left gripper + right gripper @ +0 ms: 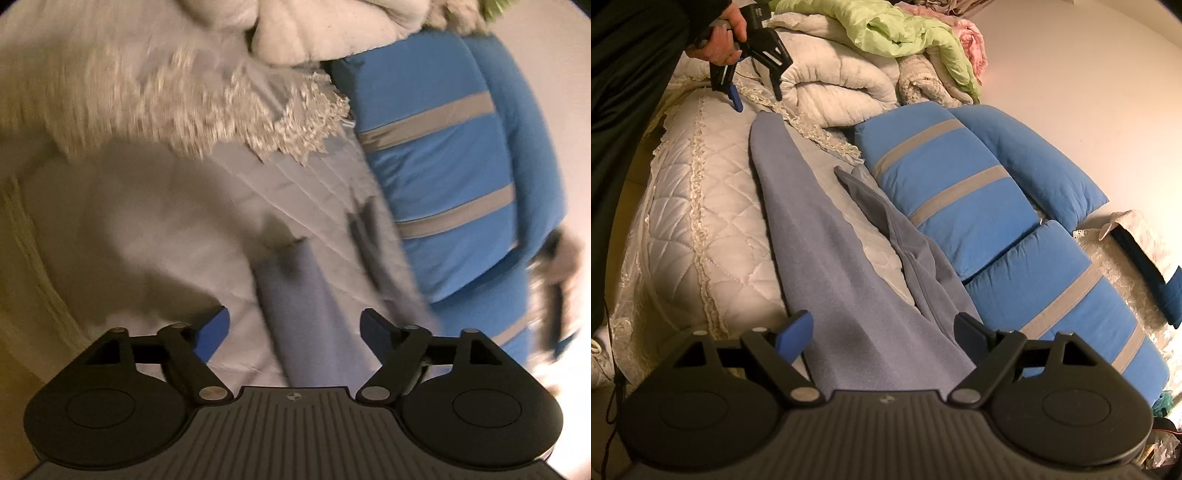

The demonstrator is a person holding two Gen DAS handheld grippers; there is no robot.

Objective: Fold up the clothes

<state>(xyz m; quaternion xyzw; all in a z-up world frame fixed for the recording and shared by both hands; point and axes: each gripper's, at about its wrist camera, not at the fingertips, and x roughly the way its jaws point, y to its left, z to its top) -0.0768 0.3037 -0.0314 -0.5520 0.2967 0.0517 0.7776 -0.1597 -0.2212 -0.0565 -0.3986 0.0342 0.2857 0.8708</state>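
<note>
Warm, yellowish indoor light fills both views, with a blown-out glare at the lower right edge of the left wrist view. That view is smeared by motion blur, the lace trim (258,110) streaked, while the right wrist view stays sharp. Both bend strongly at the edges, with dark corners.

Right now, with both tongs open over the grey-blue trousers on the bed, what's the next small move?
Probably lower the left tongs onto the far trouser leg end and close. They hover open just beyond it, while the right tongs straddle the near part, also open.
</note>
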